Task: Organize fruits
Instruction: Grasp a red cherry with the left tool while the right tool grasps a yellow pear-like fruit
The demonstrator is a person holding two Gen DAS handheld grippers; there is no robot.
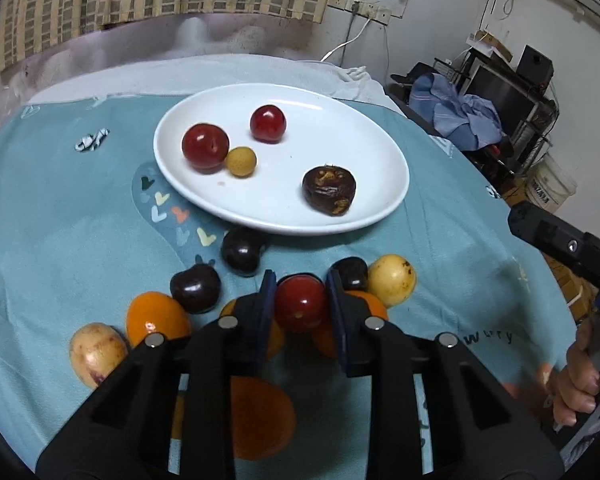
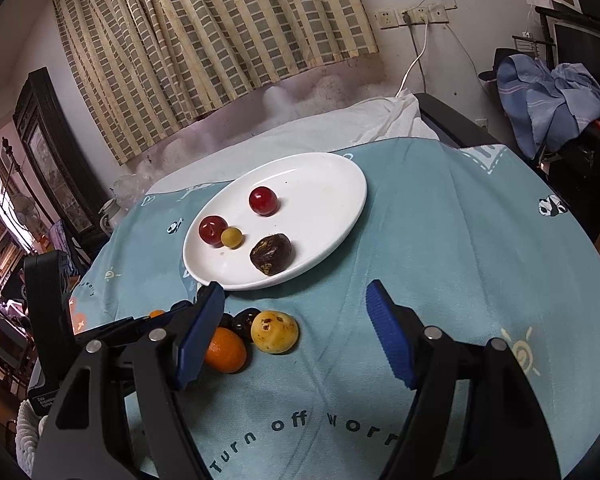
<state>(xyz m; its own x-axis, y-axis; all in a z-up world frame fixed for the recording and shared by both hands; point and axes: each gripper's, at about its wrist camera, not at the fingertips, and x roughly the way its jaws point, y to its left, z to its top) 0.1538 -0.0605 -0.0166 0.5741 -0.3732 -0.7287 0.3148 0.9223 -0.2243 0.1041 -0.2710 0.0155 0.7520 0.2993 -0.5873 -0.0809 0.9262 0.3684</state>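
A white oval plate [image 1: 364, 136] [image 2: 332, 184] holds two red plums [image 1: 205, 146] [image 1: 268, 124], a small yellow fruit [image 1: 241, 162] and a dark wrinkled fruit [image 1: 329, 190]. My left gripper [image 1: 301, 300] is shut on a red plum [image 1: 300, 303], just in front of the plate among loose fruits. Around it lie dark plums [image 1: 195, 288] [image 1: 241, 249], oranges [image 1: 156, 318] and yellow fruits [image 1: 392, 279] [image 1: 97, 353]. My right gripper [image 2: 296, 320] is open and empty, above the cloth beside a yellow fruit [image 2: 275, 332] and an orange [image 2: 225, 350].
A teal printed cloth [image 2: 460, 264] covers the table. The left gripper's body [image 2: 48, 300] shows at the right wrist view's left edge. The right gripper's body and a hand [image 1: 580, 384] show at the left wrist view's right. A chair with clothes [image 2: 548, 100] stands beyond the table.
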